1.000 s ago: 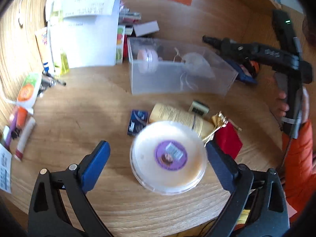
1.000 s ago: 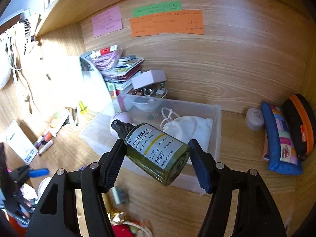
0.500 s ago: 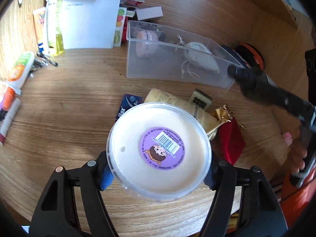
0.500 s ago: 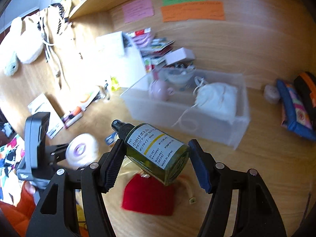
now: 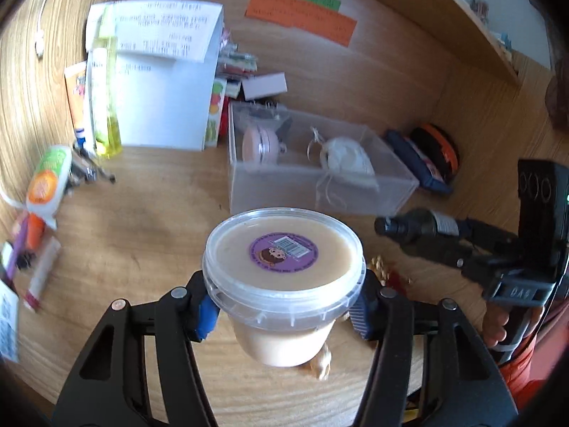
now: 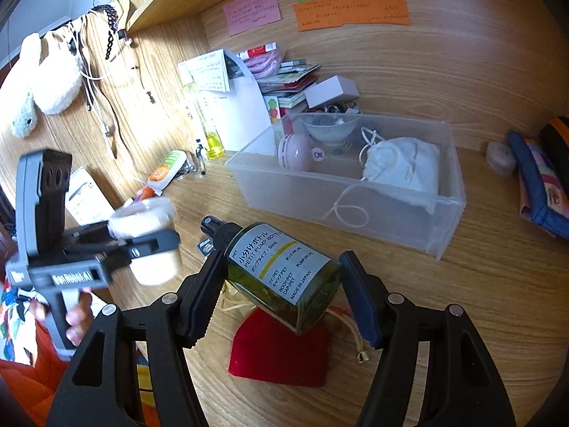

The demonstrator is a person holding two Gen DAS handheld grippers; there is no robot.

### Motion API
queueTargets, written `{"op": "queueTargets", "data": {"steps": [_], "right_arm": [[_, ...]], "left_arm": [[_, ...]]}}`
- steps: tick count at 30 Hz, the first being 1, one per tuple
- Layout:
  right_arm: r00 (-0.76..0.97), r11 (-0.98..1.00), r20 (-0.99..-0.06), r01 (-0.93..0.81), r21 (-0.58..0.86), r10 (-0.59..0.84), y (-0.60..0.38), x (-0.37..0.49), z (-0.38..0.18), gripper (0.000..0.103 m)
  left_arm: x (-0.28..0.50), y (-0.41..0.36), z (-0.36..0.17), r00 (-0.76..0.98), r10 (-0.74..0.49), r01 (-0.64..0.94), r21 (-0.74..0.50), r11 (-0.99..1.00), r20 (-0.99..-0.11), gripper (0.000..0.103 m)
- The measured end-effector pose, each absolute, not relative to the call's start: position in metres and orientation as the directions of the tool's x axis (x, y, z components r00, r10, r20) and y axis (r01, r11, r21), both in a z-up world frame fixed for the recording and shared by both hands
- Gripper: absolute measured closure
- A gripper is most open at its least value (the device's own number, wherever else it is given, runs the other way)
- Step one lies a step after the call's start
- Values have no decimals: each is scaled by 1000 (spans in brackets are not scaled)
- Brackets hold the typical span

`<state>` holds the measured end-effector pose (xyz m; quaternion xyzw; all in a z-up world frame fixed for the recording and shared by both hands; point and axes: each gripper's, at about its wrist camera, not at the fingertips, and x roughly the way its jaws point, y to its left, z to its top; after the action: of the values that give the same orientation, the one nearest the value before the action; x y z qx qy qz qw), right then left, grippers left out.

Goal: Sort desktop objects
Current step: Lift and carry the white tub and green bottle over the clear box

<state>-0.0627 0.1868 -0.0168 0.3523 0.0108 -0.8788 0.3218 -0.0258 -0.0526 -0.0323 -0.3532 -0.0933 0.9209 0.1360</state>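
**Both tools loaded, bin only part full**

Over the wooden desk (image 6: 462, 302), both hands are busy. The left tool (image 5: 284, 315) has its jaws closing on a round tub (image 5: 284, 274) of something beige with a purple sticker on the lid; the blue pads sit against the tub just under the rim, and it looks lifted off the desk. The right tool (image 6: 281, 284) is clamped on a small green pump bottle (image 6: 281, 270), held tilted with the black pump pointing toward 10 o'clock.

Progress, as far as I can judge: the clear bin (image 6: 451, 192), up at about 1 o'clock in the right wrist view, already has a white drawstring pouch (image 6: 402, 167), a pink round thing (image 6: 295, 151) and what looks like a little bowl in it. So some sorting is done, and 2 more items are in the air. My guess is both are headed for that bin, but nothing in the pictures proves it.

What's left on the desk: a red pouch (image 6: 281, 348) right under the bottle at 6 o'clock, some gold-wrapped bits near the tub, and a bunch of tubes (image 5: 46, 185) over at 9 o'clock in the left wrist view. The pencil cases (image 6: 537, 185) at 3 o'clock could just live there, can't tell.
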Motion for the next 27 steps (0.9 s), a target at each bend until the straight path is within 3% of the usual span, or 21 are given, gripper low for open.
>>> {"op": "queueTargets", "data": {"steps": [13, 27], "right_arm": [[-647, -837, -576, 531, 130, -500, 197, -103, 24, 41], [-655, -867, -638, 496, 40, -404, 178, -181, 24, 41]], "left_arm": [[-104, -60, 34, -727, 387, -242, -316, -917, -568, 44], [-192, -28, 4, -655, 356, -258, -246, -934, -666, 44]]}}
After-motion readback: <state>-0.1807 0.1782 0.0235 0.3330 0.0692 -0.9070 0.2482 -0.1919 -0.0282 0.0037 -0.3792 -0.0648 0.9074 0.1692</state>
